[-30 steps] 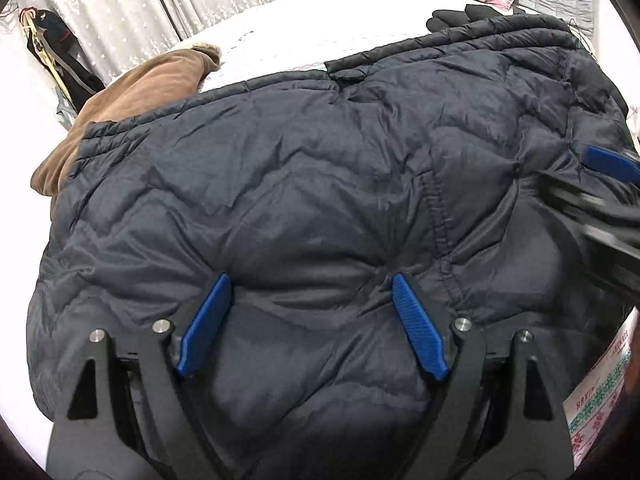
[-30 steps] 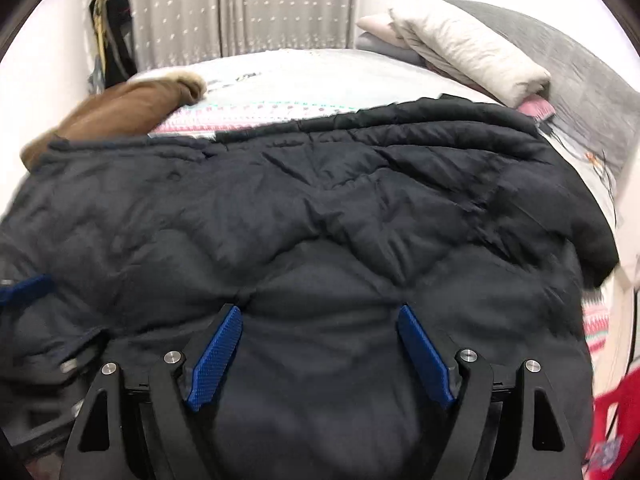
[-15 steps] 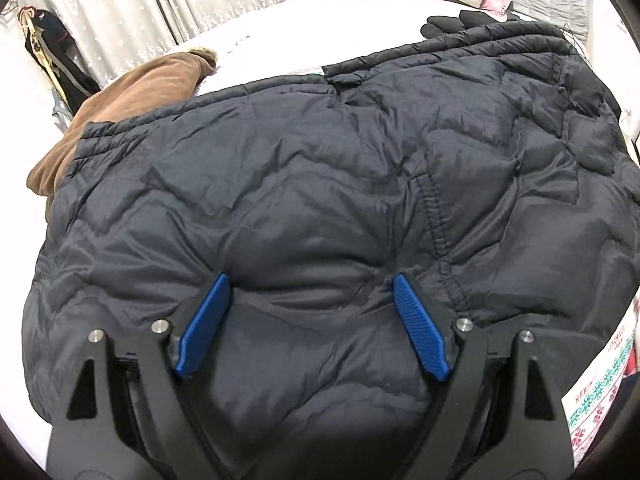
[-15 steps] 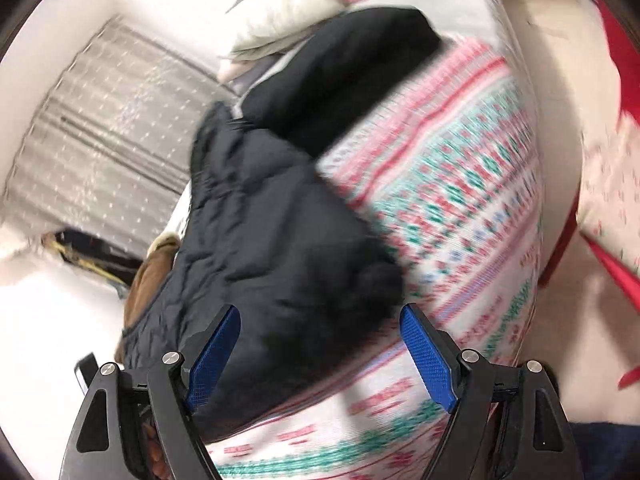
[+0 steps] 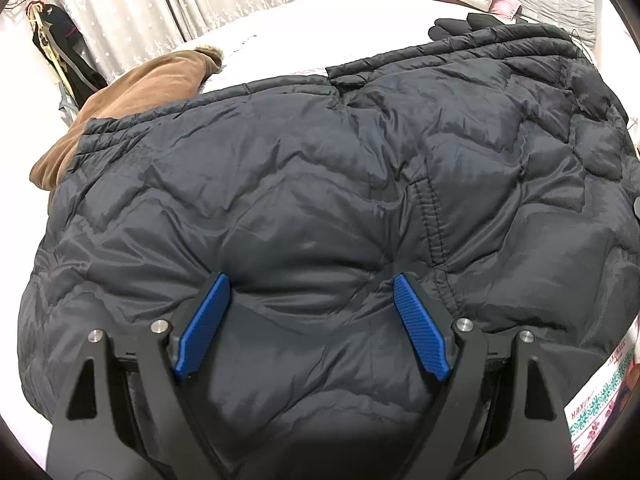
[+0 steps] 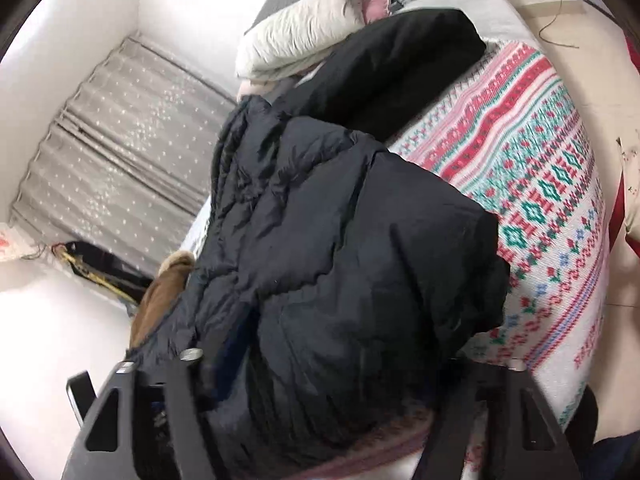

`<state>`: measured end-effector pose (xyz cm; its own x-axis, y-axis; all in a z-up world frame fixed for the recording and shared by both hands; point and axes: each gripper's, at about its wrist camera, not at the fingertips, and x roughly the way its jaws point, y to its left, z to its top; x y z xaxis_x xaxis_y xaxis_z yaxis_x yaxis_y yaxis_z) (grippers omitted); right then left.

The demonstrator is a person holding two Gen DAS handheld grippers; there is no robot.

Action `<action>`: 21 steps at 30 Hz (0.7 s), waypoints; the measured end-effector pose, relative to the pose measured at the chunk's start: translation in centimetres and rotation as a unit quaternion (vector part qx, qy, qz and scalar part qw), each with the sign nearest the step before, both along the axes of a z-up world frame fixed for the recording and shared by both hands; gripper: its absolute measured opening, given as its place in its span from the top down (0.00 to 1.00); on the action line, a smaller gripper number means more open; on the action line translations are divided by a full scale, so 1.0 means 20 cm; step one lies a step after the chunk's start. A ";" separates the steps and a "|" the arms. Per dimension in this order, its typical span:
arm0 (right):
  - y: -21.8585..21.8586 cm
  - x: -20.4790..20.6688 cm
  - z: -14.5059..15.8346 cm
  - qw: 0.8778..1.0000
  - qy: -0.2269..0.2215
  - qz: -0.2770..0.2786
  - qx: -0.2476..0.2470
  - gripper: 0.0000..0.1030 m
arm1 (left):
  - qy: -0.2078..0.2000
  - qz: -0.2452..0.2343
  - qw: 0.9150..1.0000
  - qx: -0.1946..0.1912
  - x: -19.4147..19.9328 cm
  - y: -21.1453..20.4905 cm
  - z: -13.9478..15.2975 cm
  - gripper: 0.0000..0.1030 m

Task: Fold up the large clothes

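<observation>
A large black quilted puffer jacket [image 5: 320, 184] lies spread over the bed and fills most of the left wrist view. My left gripper [image 5: 308, 292] is open, its blue fingertips [image 5: 200, 332] pressing down into the jacket's near part. In the right wrist view the same jacket [image 6: 340, 260] shows from its right end, bulging over the bed's edge. My right gripper [image 6: 332, 376] is wide open around the jacket's end; its fingertips are sunk in the padding and mostly hidden.
A brown coat [image 5: 132, 100] lies beyond the jacket at the left. A black garment [image 6: 400, 60] and folded pillows [image 6: 304, 36] lie at the head of the bed. The patterned red-green blanket [image 6: 540, 184] covers the bed's side. Curtains [image 5: 200, 0] hang behind.
My right gripper has swung from above the jacket round to its right end and pushed in over it. The left gripper has stayed pressed on the jacket.
</observation>
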<state>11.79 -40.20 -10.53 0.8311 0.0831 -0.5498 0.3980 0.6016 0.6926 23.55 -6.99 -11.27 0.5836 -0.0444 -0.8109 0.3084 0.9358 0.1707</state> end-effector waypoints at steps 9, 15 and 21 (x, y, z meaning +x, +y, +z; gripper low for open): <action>0.32 0.14 0.45 0.982 -0.053 0.019 -0.183 0.80 | 0.032 0.002 0.999 -0.021 0.04 0.01 0.03 0.18; 0.44 0.20 0.61 0.971 -0.061 0.045 -0.227 0.84 | 0.006 0.018 1.000 -0.023 0.18 0.02 0.16 0.18; 0.40 0.15 0.72 0.965 -0.073 0.058 -0.246 0.86 | 0.010 0.033 0.999 0.009 0.41 -0.11 0.08 0.18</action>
